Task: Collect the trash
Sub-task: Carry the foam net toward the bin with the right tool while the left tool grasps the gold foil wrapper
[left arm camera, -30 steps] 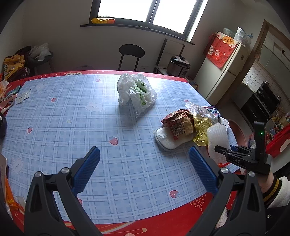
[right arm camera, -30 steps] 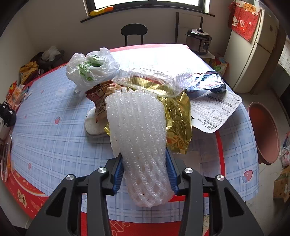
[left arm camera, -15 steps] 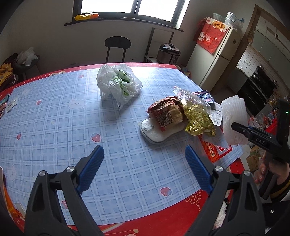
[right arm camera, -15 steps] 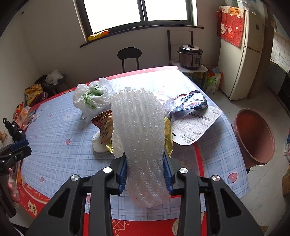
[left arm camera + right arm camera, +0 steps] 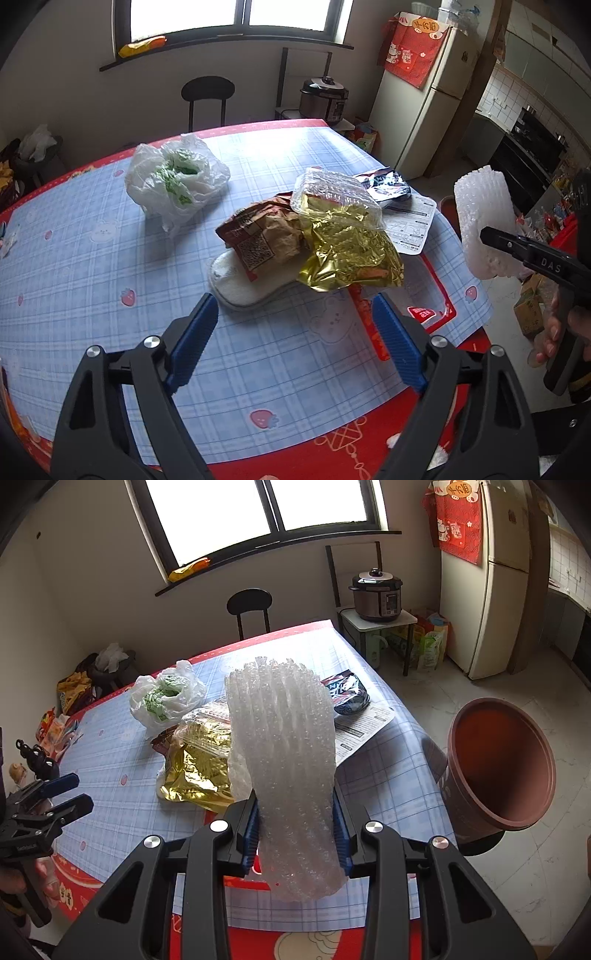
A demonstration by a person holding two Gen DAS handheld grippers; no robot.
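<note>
Foam net [image 5: 291, 775] clamped between right tongs [image 5: 295, 834] (upright).

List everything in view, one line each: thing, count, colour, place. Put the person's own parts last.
foam net sleeve: 1, white, clamped in the right gripper, off the table
gold foil wrapper: 1, gold, table middle, in the trash pile
clear plastic tray: 1, clear, on the foil
brown snack bag: 1, brown-red, left of the foil
white pad: 1, white, under the snack bag
plastic bag: 1, white with green, far left of the pile
dark wrapper: 1, dark blue, on a printed sheet
bin: 1, brown, on the floor right of the table
left gripper: 1, black with blue pads, closing, nothing between
right gripper: 1, same colours
</note>
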